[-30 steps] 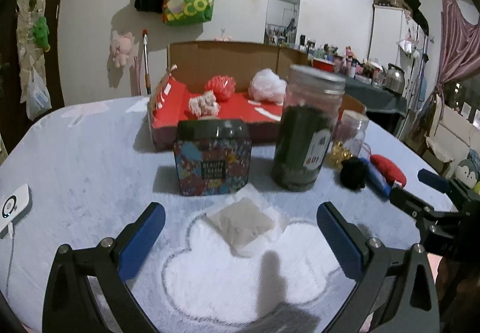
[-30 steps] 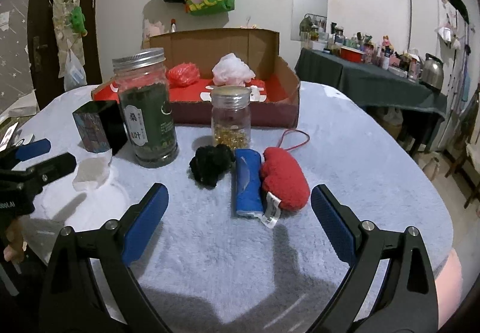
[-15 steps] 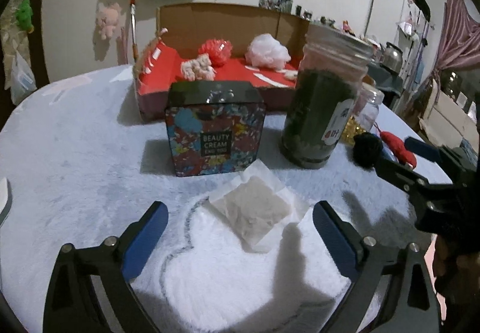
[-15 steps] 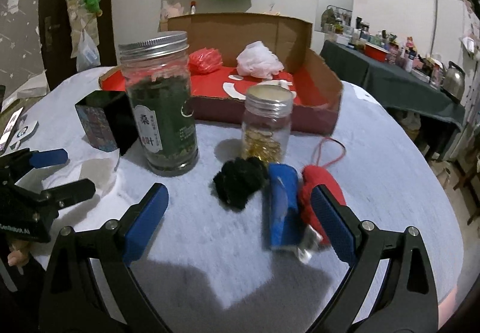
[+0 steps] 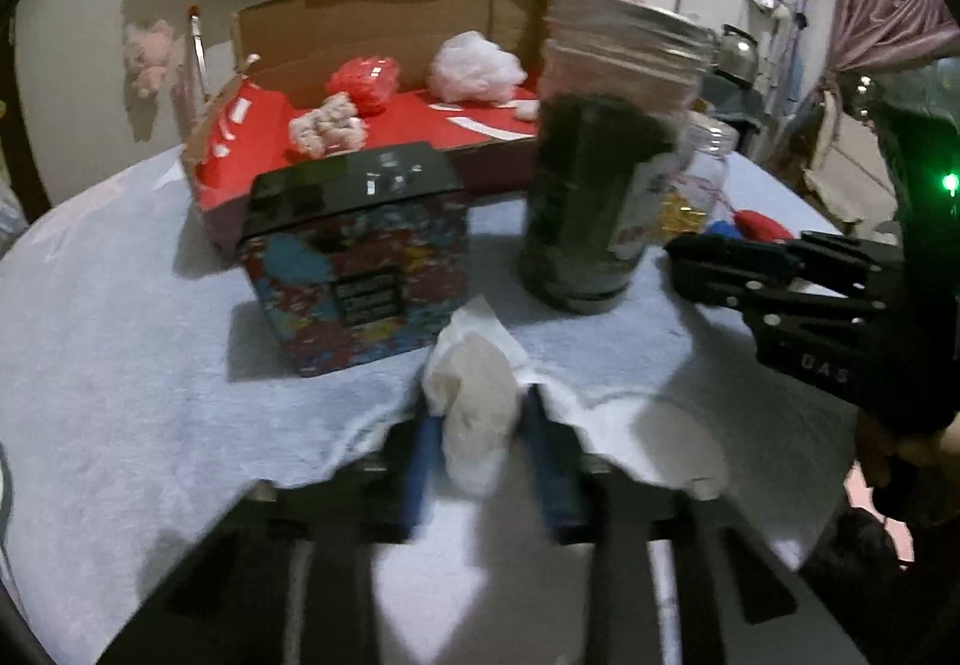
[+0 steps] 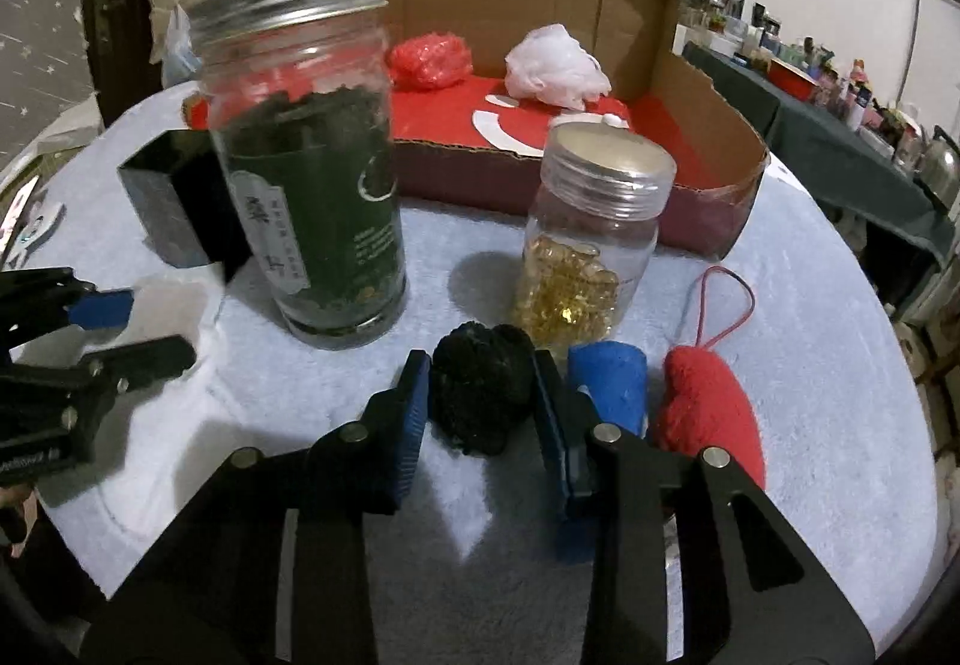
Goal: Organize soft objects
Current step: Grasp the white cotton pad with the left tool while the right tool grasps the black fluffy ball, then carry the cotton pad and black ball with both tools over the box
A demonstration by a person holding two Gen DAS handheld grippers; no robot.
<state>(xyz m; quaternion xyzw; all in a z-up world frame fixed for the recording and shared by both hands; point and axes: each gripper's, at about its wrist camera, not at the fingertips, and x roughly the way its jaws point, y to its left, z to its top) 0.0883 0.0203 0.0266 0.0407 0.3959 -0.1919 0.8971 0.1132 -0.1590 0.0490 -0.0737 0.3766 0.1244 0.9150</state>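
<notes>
Ahead of both tools, the cardboard box (image 5: pixel 384 14) already holds a pink plush (image 5: pixel 327 128), a red bag (image 5: pixel 363 83) and a white bag (image 5: pixel 477 65). The left tool (image 5: pixel 477 419) has just closed on the white pouch (image 5: pixel 474 395); the right tool (image 6: pixel 483 401) has just closed around the black pompom (image 6: pixel 480 395). Right of it, the blue roll (image 6: pixel 609 377) and red plush (image 6: pixel 708 407) wait on the worktop (image 6: pixel 810 365).

Black gripper (image 6: pixel 483 395), blue-padded jaws
</notes>
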